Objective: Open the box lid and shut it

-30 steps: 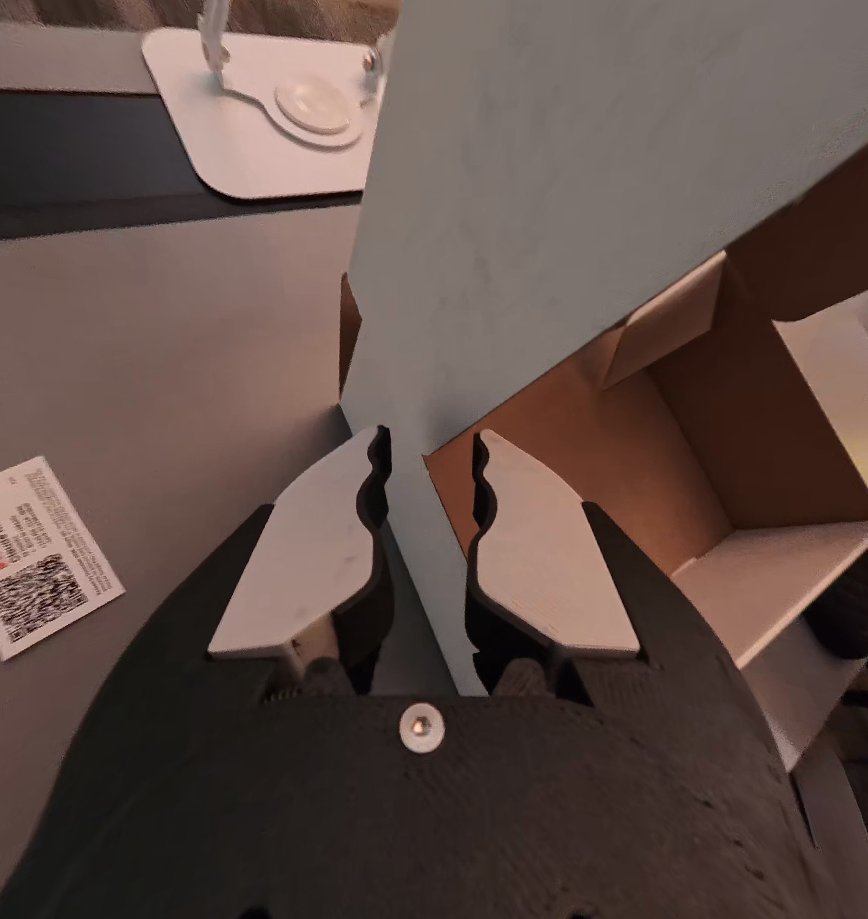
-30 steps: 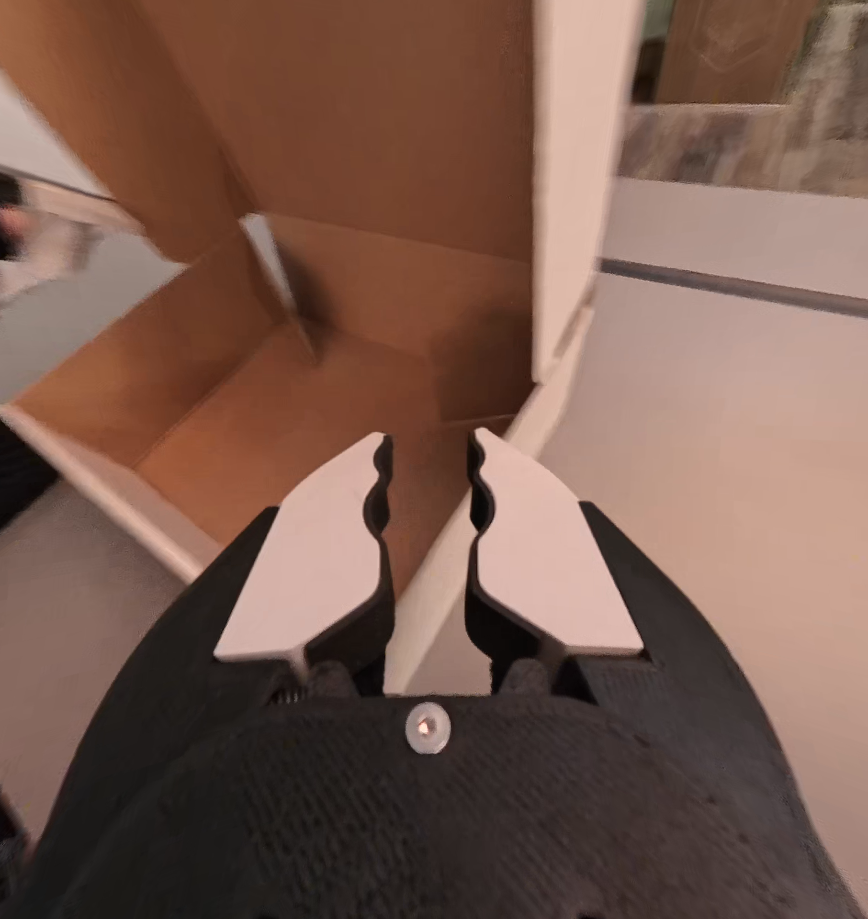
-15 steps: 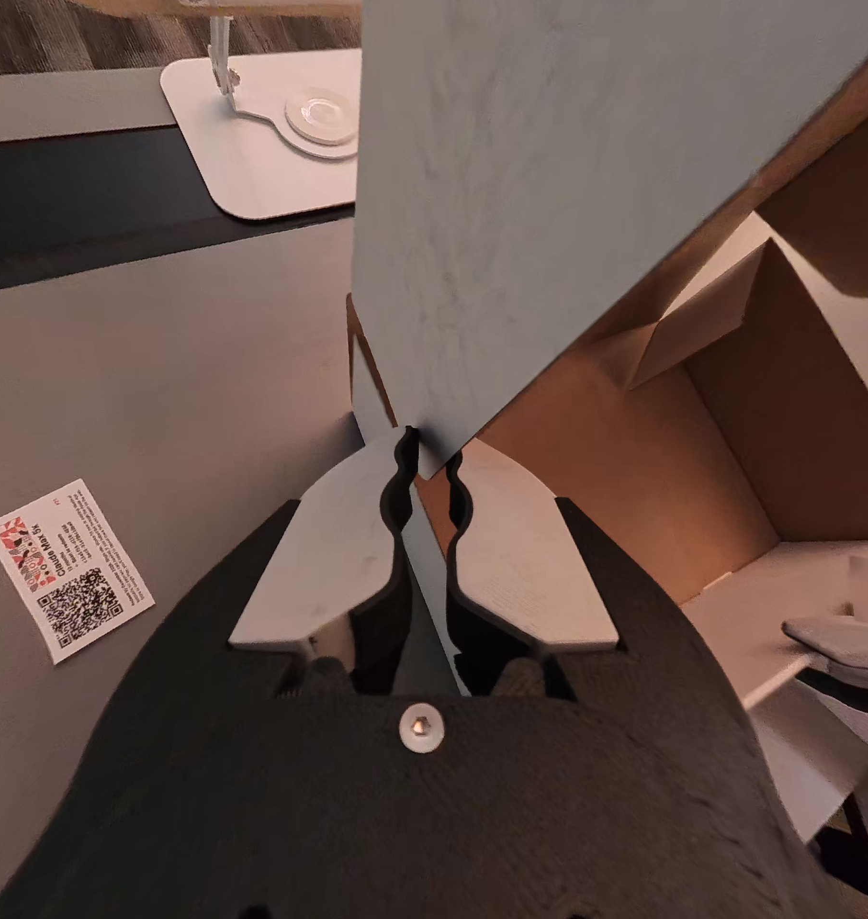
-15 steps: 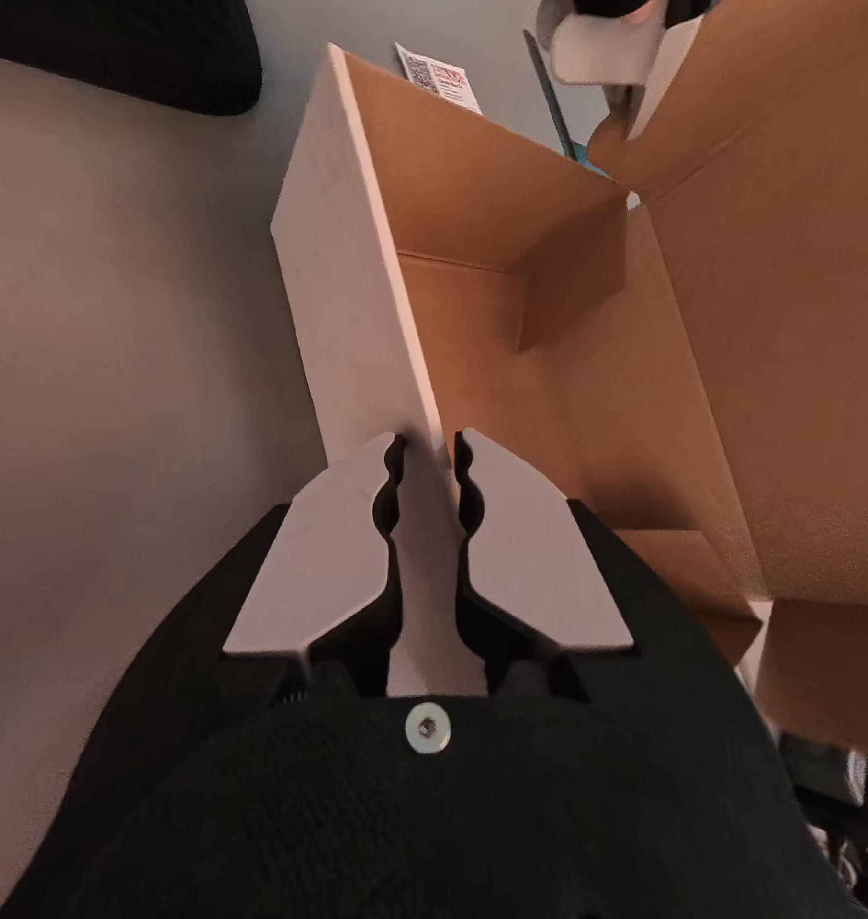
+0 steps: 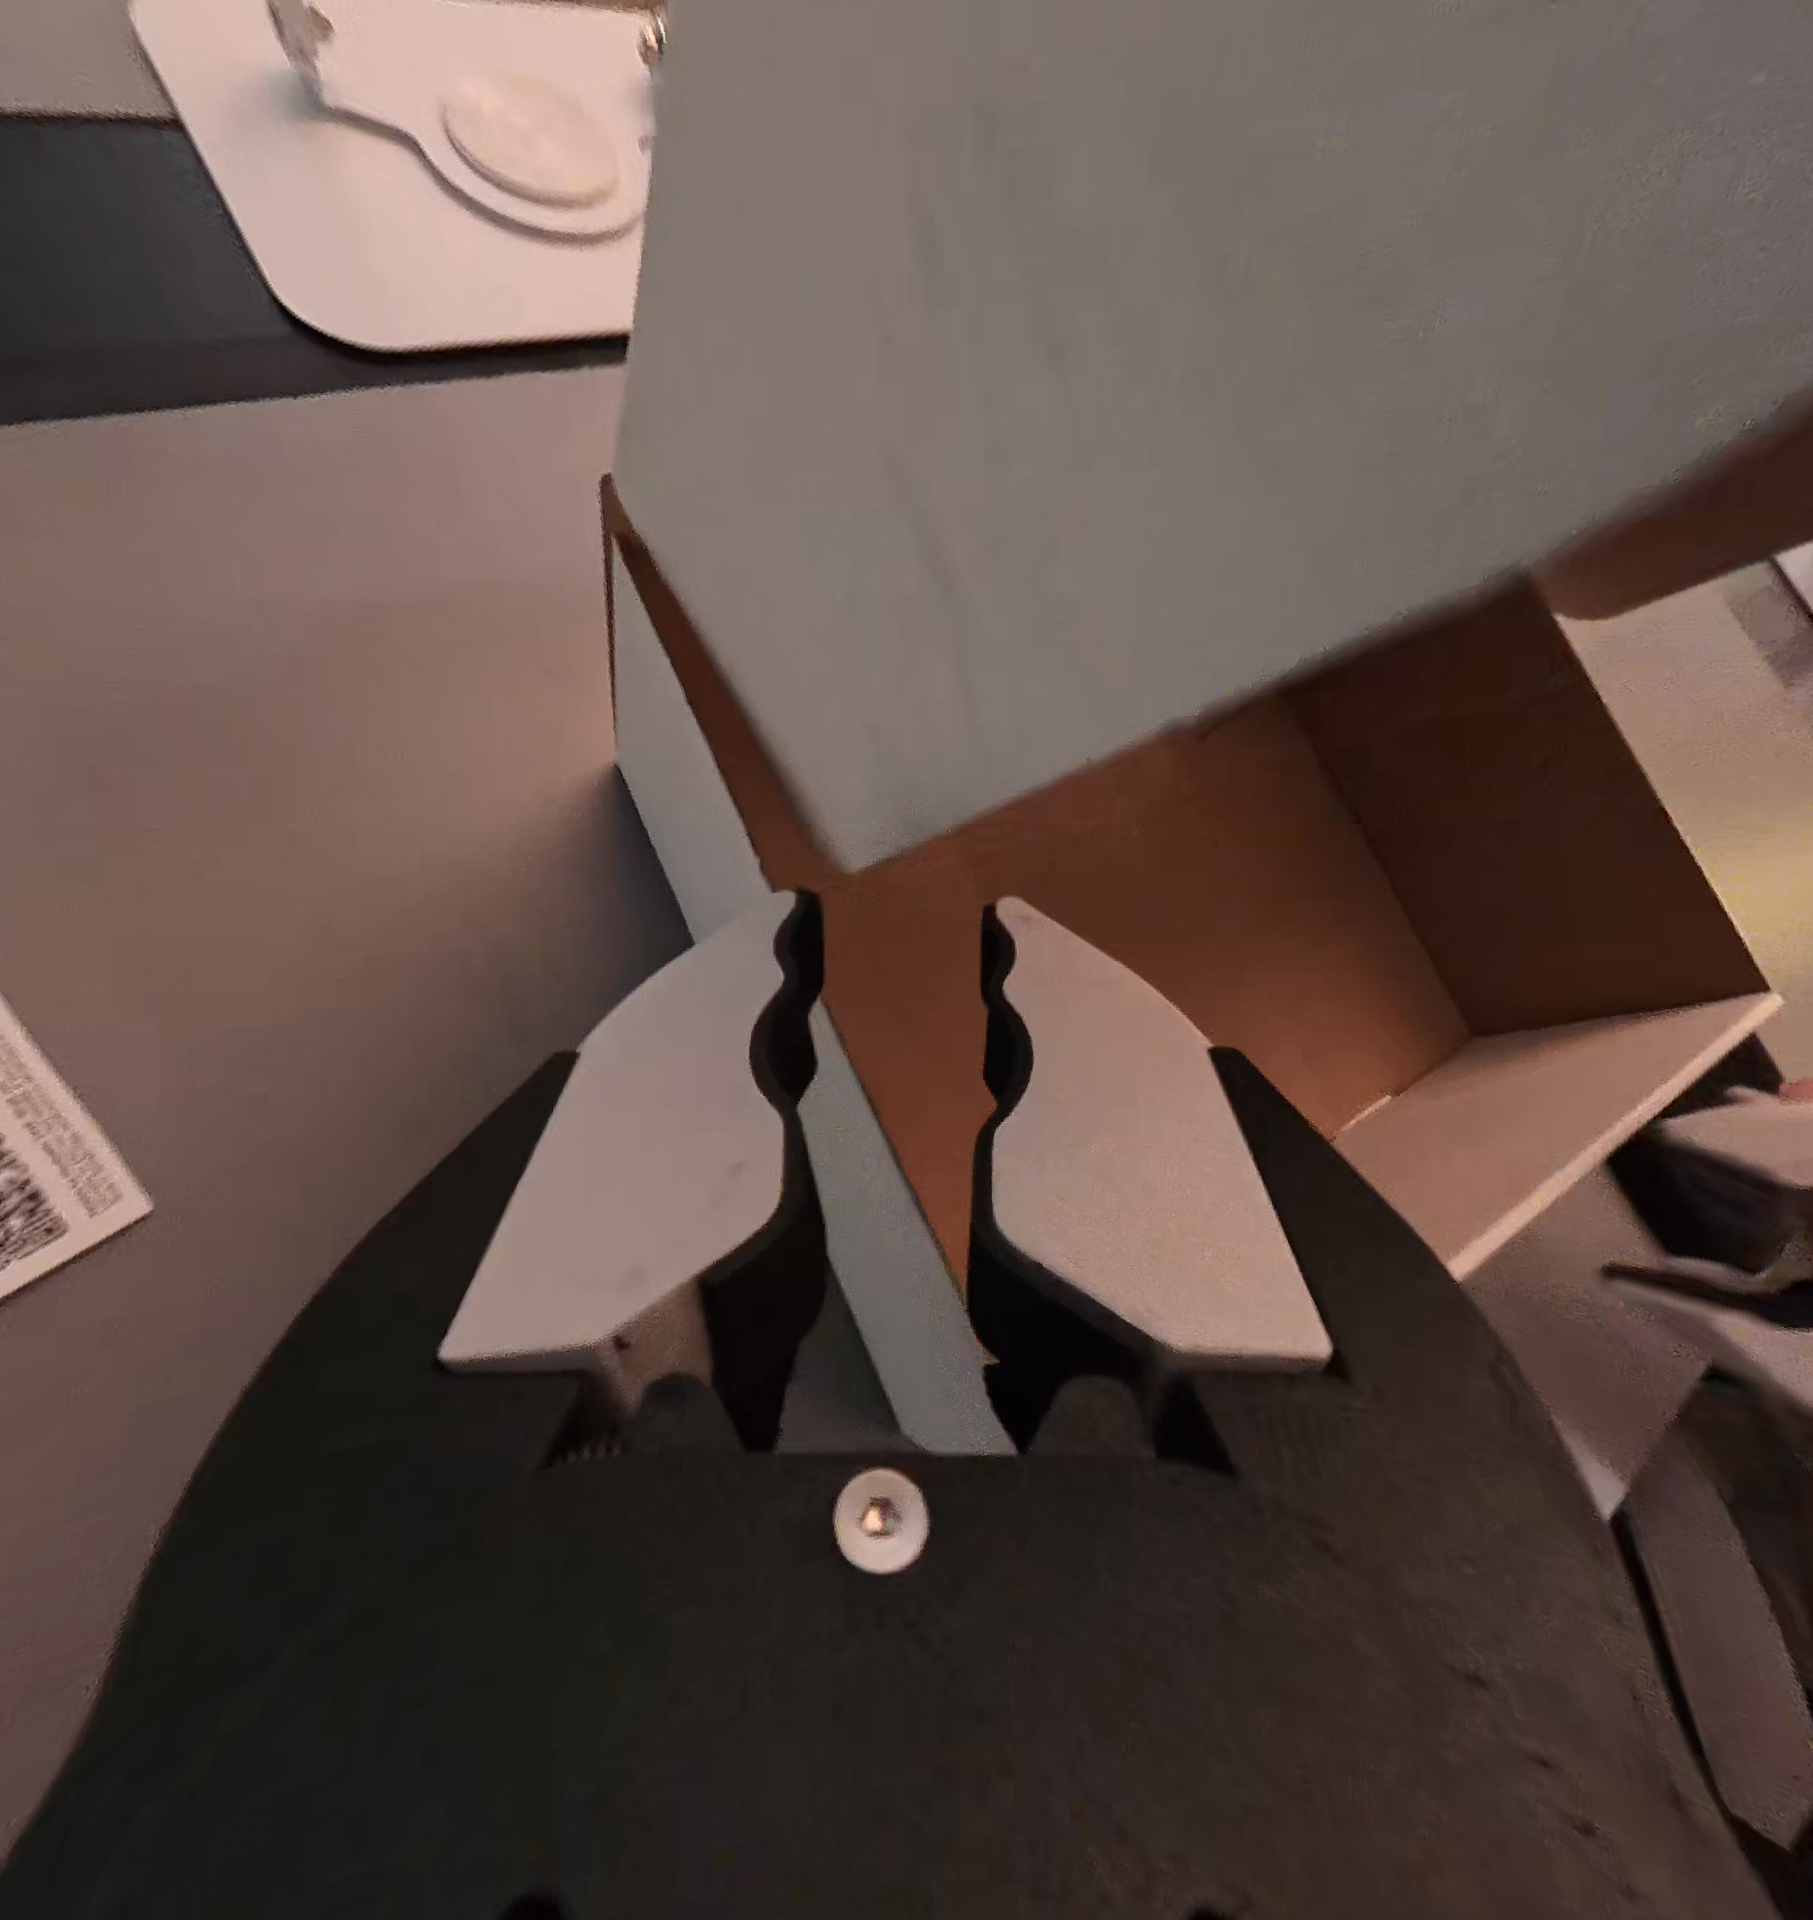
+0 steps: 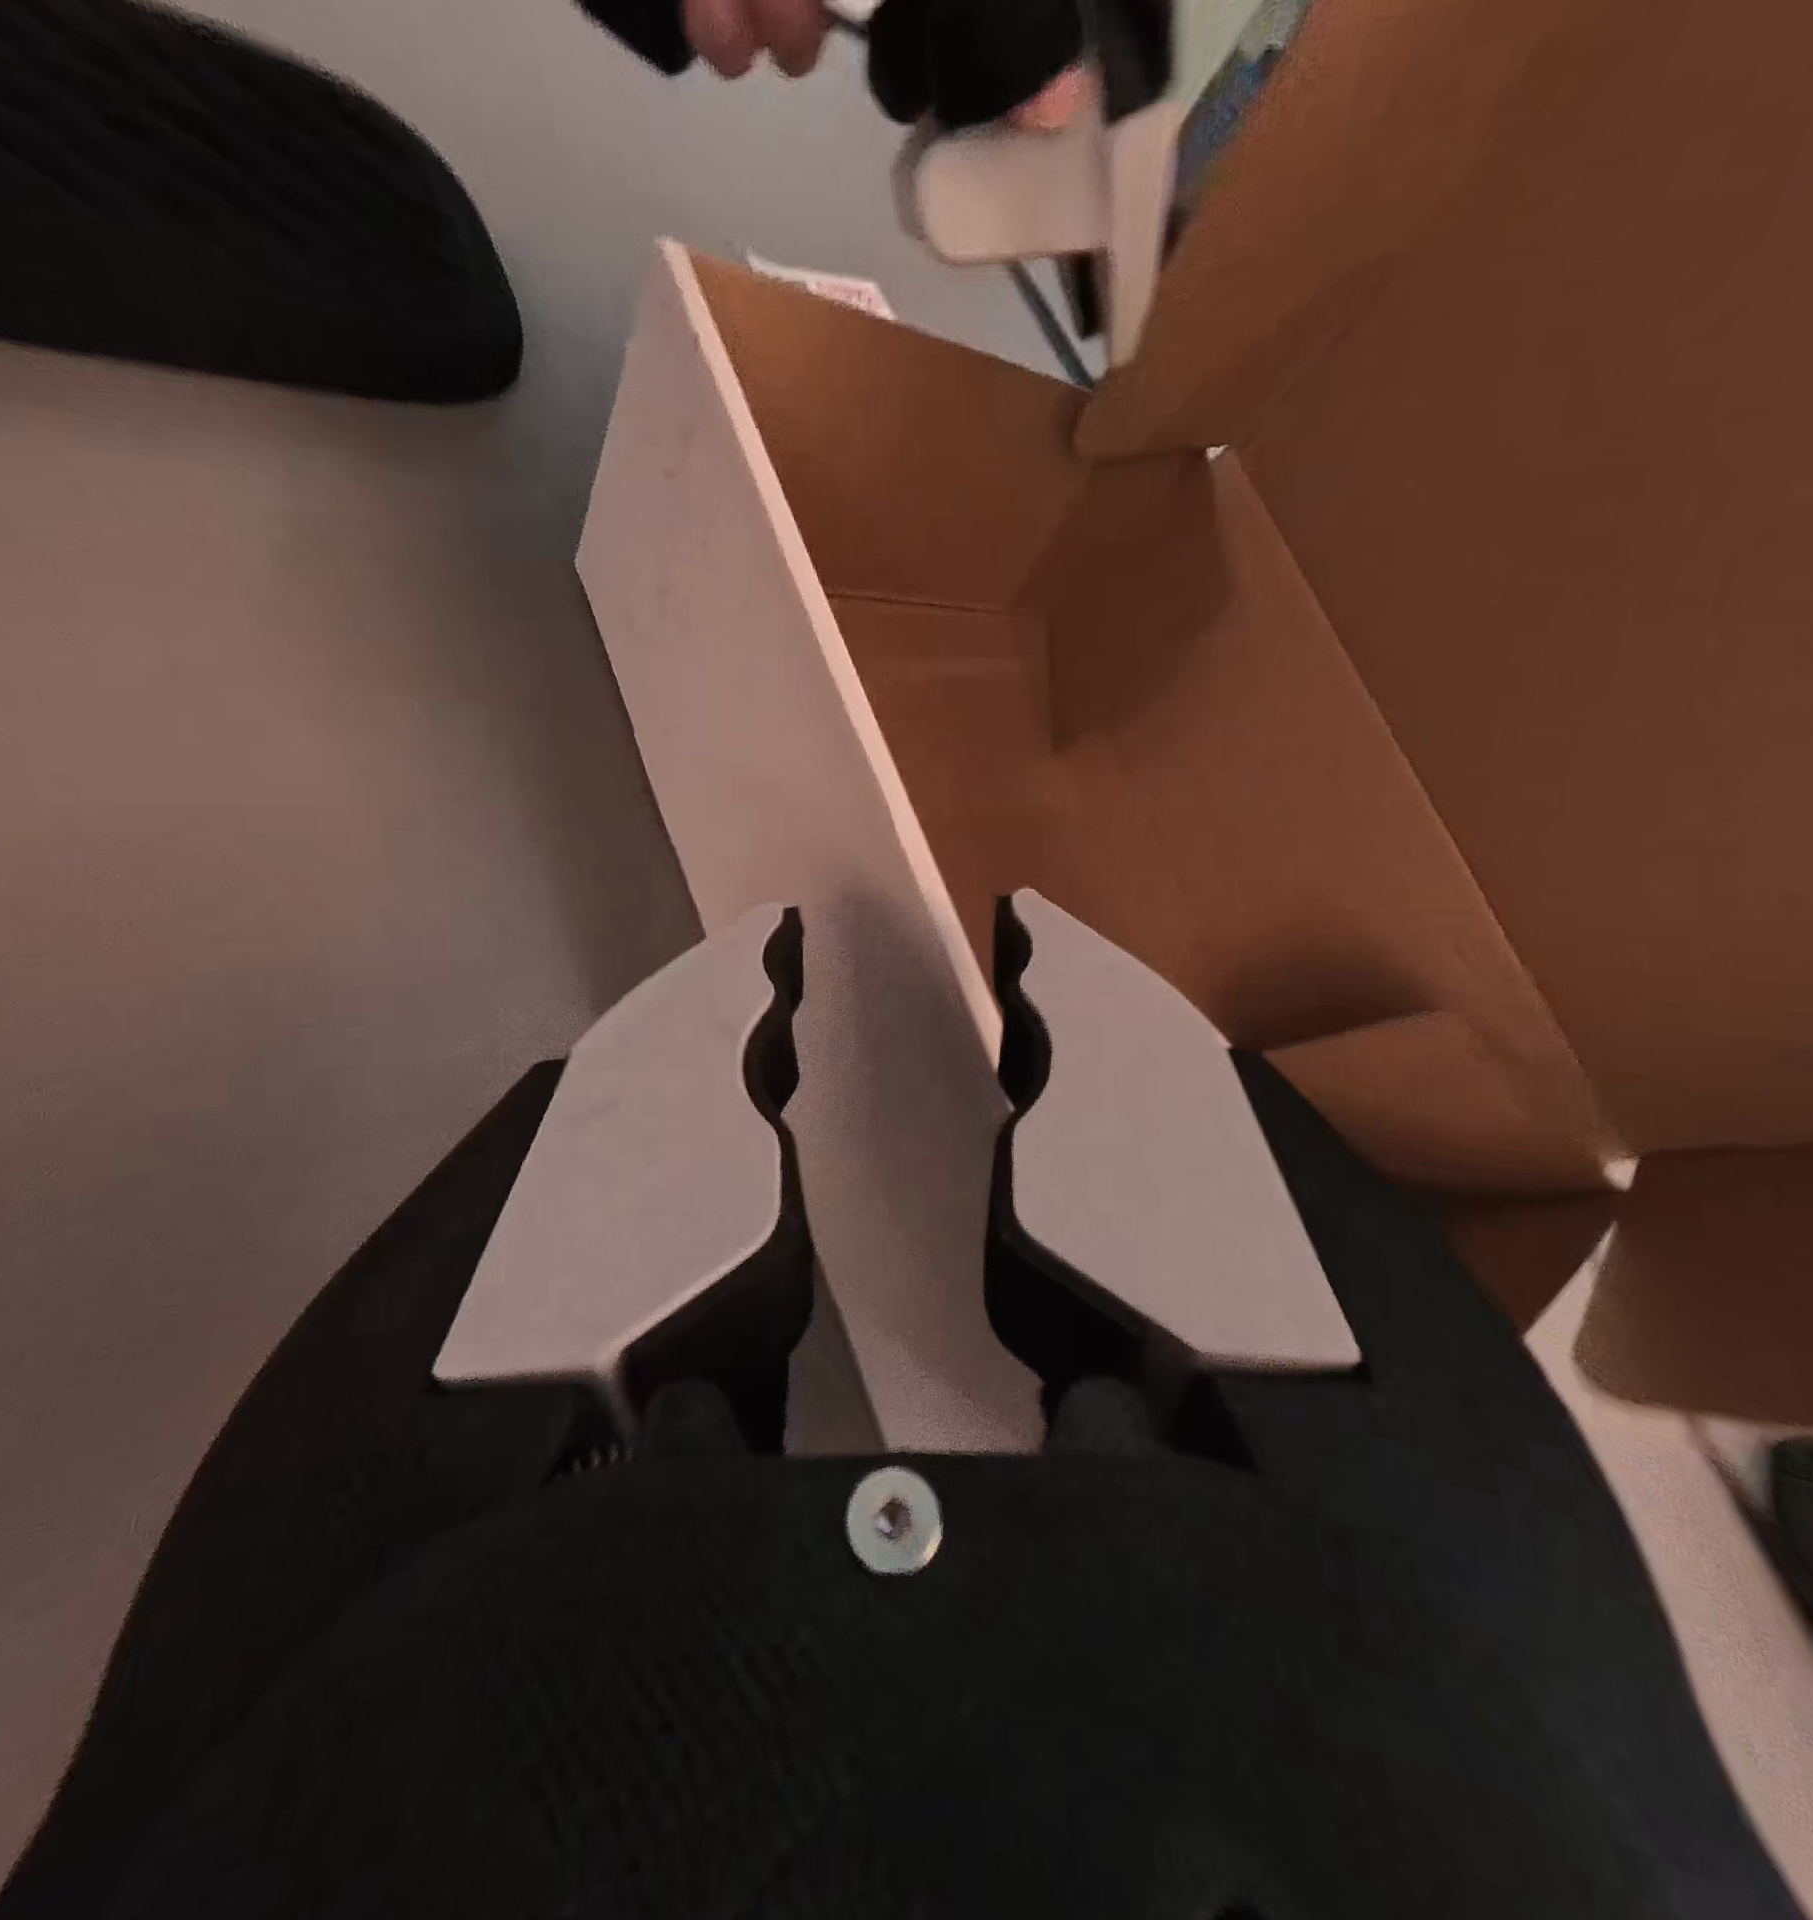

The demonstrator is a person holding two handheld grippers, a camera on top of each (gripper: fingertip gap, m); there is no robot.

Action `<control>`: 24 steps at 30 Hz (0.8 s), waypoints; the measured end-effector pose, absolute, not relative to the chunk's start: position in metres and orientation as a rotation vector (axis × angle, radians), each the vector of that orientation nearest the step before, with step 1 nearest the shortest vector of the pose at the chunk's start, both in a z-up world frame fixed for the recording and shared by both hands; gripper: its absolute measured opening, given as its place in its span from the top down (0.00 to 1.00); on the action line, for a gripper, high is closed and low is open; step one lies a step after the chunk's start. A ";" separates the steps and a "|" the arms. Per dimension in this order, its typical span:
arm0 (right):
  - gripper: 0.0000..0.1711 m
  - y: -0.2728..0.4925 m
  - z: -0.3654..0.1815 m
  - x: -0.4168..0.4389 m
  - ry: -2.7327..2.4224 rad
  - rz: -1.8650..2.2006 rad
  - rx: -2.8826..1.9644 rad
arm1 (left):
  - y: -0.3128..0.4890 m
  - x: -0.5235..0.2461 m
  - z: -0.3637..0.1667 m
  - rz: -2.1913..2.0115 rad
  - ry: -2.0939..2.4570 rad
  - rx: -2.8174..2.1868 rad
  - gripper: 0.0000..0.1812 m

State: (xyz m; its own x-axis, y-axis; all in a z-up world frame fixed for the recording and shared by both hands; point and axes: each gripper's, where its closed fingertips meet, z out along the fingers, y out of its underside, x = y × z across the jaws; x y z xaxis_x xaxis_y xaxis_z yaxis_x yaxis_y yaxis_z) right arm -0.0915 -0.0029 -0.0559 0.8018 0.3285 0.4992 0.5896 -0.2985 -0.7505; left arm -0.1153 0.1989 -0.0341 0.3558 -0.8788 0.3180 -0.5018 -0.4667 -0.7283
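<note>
- Left gripper (image 5: 897, 914): fingers spread, straddling the near side wall of the cardboard box (image 5: 1401, 831) without pinching it; the wall's edge runs up through the gap.
- Right gripper (image 6: 897, 914): fingers also spread, with the box's opposite white wall between them, nothing clamped.
- Box sits on a grey tabletop (image 5: 258, 727), white outside and brown inside; the interior looks bare as far as it shows.
- Box lid (image 5: 1193, 364): raised, white outer face toward the left wrist camera, its lower corner hanging just above the left fingertips. Neither gripper grips it.
- Right wrist view: the lid's brown underside fills the upper right, a brown flap folded inward at the far corner.
- Left wrist view, other items: a white plate-like stand base (image 5: 414, 208) at the table's far edge, a printed paper card (image 5: 19, 1164) lying flat at left.
- Right wrist view, top: a gloved hand (image 6: 881, 52), blurred, and a black rounded object (image 6: 206, 229) at upper left.
</note>
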 end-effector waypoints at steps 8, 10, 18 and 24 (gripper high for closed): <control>0.77 -0.070 -0.010 0.008 -0.104 -0.113 -1.692 | 0.188 -0.177 -0.044 -1.017 1.107 -2.026 0.82; 0.75 -0.073 -0.001 0.032 0.003 -0.100 -1.646 | 0.186 -0.177 -0.045 -1.057 1.087 -1.992 0.84; 0.75 -0.055 -0.011 0.082 0.245 -0.045 -1.570 | 0.167 -0.180 -0.057 -1.114 1.136 -1.944 0.81; 0.72 -0.020 -0.020 0.112 0.265 -0.058 -1.638 | 0.124 -0.187 -0.048 -1.253 1.279 -1.715 0.69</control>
State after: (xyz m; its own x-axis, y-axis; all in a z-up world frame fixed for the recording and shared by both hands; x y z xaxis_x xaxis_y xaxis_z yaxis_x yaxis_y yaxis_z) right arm 0.1116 -0.0196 -0.0199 0.9709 -0.2061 -0.1216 -0.1369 -0.0614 -0.9887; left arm -0.1865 0.1237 -0.0478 0.0670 -0.9489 0.3083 -0.3277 -0.3128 -0.8915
